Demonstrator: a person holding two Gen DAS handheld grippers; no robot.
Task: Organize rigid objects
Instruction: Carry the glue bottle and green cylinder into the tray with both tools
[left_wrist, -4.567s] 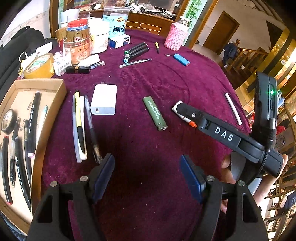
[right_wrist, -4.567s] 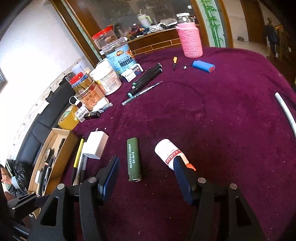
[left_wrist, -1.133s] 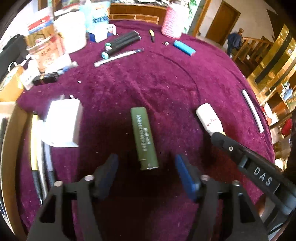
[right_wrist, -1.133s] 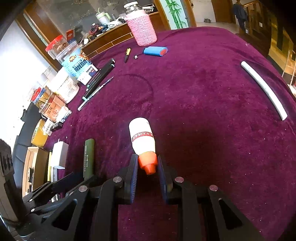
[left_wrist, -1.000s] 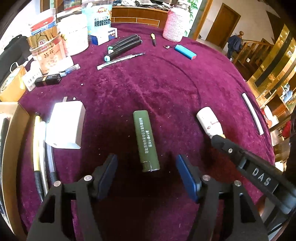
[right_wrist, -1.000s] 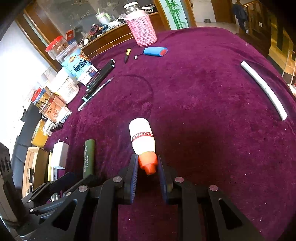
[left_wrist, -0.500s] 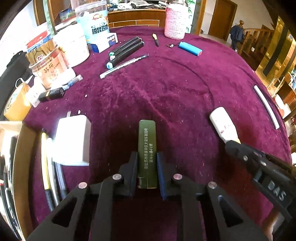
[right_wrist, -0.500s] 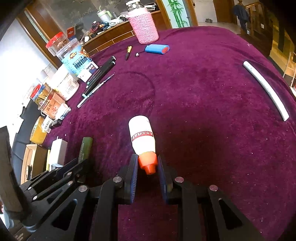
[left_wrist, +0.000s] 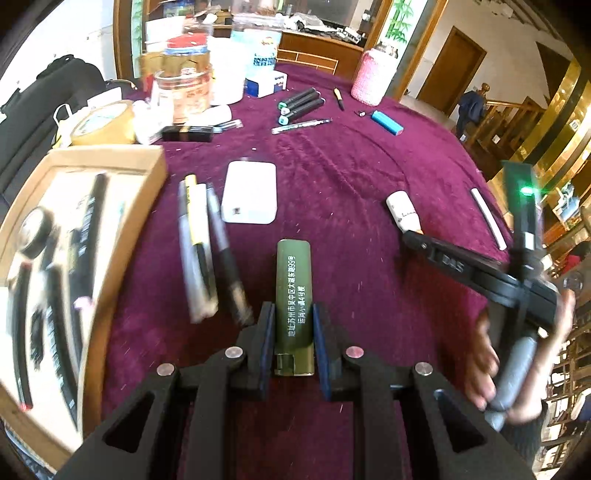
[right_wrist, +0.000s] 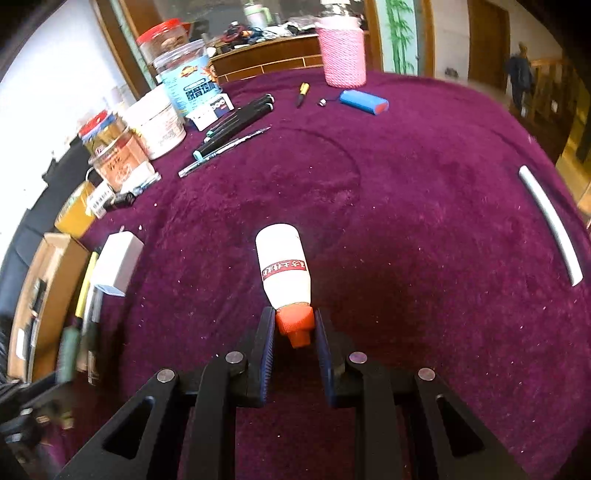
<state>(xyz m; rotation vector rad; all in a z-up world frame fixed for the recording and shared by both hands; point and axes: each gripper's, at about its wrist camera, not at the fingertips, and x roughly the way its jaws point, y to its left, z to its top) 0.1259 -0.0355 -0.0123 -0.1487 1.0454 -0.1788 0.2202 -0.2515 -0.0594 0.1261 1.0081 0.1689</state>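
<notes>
Left gripper clenched on a green lighter above the maroon tablecloth, pens and a cardboard tray to its left, right gripper clenched on the orange cap of a white bottle, bottle body lying on the cloth.

Both fisheye views look steeply down from close above the purple velvet tablecloth, each along its own fingers. The left wrist view sits near the brown cardboard tray at nine o'clock. Both share the flat white rectangular charger and pink knitted jar at twelve.
</notes>
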